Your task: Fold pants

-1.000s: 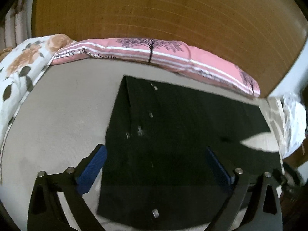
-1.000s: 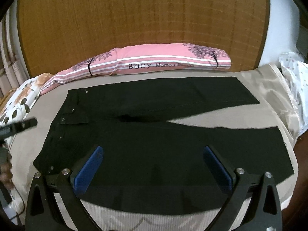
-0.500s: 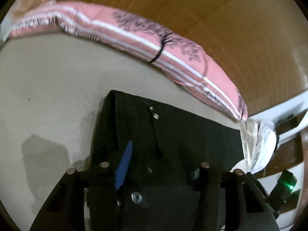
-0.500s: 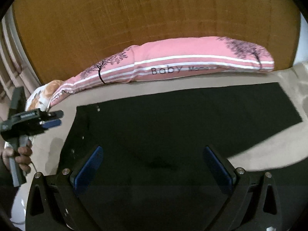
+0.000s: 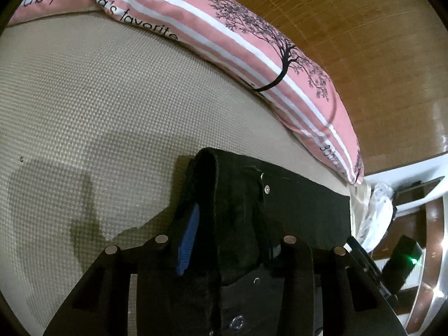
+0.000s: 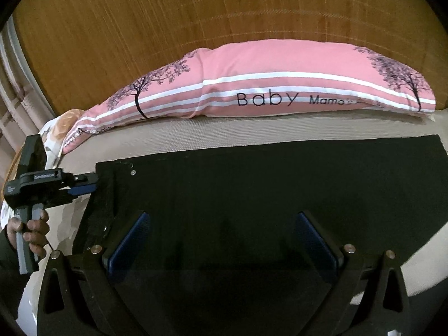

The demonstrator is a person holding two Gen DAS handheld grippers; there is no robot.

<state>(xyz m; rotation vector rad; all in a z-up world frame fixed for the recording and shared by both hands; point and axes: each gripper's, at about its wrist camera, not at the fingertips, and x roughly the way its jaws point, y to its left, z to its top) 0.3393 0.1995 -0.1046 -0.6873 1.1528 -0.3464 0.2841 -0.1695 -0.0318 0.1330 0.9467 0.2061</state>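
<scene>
Left wrist view: the left gripper (image 5: 226,240) is pinching the waistband of the black denim pants (image 5: 294,204), lying on the beige woven mat (image 5: 98,98). The right gripper (image 6: 224,240) is hovering wide open over the pants.

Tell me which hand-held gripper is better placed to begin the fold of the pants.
Left. The left hand-held gripper is shut on the pants at the waistband. The right hand-held gripper is open above the fabric and holds nothing.

Left gripper (image 6: 84,186) jaws closed together, held level in the person's left hand (image 6: 28,231); right gripper (image 6: 224,240) jaws spread wide apart.
</scene>
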